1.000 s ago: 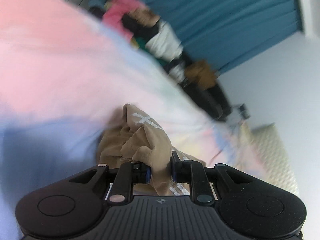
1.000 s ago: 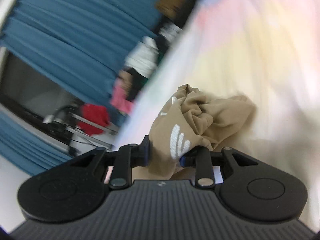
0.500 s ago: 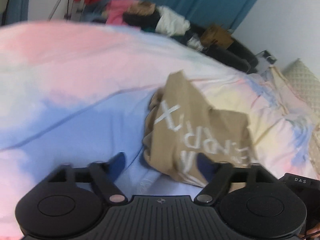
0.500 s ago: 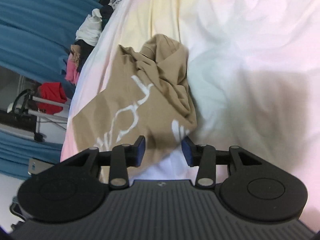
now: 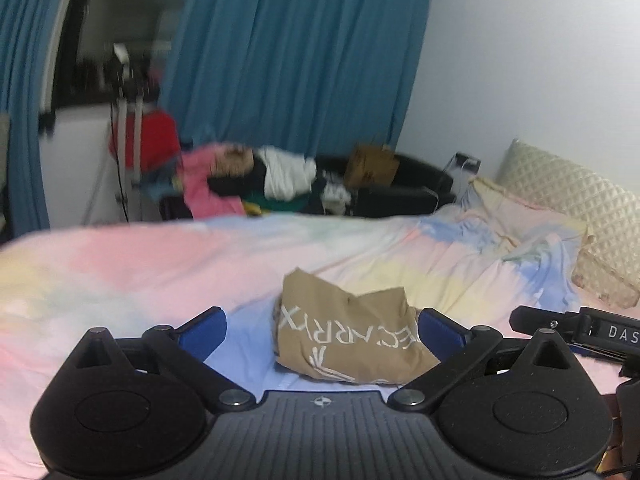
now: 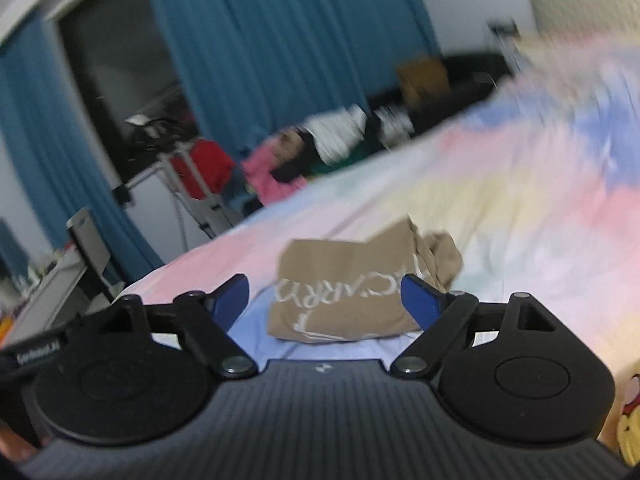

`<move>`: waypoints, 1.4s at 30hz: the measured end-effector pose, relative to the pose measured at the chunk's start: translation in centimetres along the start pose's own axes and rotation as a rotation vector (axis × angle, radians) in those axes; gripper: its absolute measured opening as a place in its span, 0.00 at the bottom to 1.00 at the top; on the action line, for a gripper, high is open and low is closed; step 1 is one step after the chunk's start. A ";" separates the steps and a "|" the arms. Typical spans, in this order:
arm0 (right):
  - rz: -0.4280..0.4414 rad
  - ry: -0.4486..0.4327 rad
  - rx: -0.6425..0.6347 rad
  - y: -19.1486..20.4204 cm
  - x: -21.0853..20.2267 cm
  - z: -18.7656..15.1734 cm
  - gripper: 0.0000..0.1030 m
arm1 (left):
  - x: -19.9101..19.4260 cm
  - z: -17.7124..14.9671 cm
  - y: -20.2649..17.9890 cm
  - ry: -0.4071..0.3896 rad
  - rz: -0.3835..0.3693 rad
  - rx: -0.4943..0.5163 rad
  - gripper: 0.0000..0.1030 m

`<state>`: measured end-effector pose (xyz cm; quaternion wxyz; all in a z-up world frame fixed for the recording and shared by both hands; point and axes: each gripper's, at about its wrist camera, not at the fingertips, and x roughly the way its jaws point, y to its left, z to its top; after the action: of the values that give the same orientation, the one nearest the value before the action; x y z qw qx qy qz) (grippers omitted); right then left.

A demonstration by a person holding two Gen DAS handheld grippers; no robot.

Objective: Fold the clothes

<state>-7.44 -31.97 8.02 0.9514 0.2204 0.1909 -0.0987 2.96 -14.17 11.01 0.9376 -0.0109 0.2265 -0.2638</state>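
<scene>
Blue curtains (image 5: 288, 60) and a dark window (image 5: 116, 36) back the scene. Left of centre stands a white stand (image 5: 128, 136) with a red item (image 5: 154, 140) beside it. To the right, a pile of mixed clothes (image 5: 264, 178) lies beyond the bed's far edge. The bed (image 5: 120, 264) carries a pastel sheet in pink, yellow and blue. A quilted cream pillow (image 5: 576, 204) sits at far right.

Left hand-held gripper (image 5: 322, 330): jaws opening, spread wide. No fabric is between the pads; nothing is held.

Tan T-shirt (image 5: 352, 336): lies on the sheet just ahead of both grippers, roughly folded into a compact packet, white lettering facing up. One corner stands up at the far left. A bunched portion, seen in the right wrist view, protrudes on the right side.

Right hand-held gripper (image 6: 326, 300): jaws opening, spread wide and empty. The shirt (image 6: 352, 292) is visible between and beyond the blue pads, not touching them.

Handling assessment: the garment appears light, soft and limp. It will likely sag and unfold if lifted at one point. The printed area may be slightly stiffer. Recommended hold: pinch two opposite edges, through all layers, one gripper per side. The bunched right-hand portion probably needs flattening or tucking before the fold counts as finished.
</scene>
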 end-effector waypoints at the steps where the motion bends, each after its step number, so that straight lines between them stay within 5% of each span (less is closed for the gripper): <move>1: 0.006 -0.025 -0.028 0.7 -1.1 -0.6 0.82 | -1.2 -0.4 -0.2 -0.015 0.002 0.009 1.00; 12: -0.016 -0.138 -0.171 2.6 -3.3 -6.3 0.82 | -7.4 -5.7 -0.9 -0.127 0.065 0.075 1.00; 26: -0.075 -0.138 -0.230 2.0 -1.2 -10.4 0.82 | -4.7 -8.7 -0.4 -0.110 0.074 0.072 1.00; 42: -0.092 -0.123 -0.226 2.5 -0.9 -11.1 0.82 | -4.4 -9.7 0.4 -0.085 0.096 0.070 1.00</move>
<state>-11.13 -24.61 0.11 0.9746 0.0962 0.1521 -0.1331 -4.31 -10.66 4.07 0.9577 0.0218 0.1775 -0.2255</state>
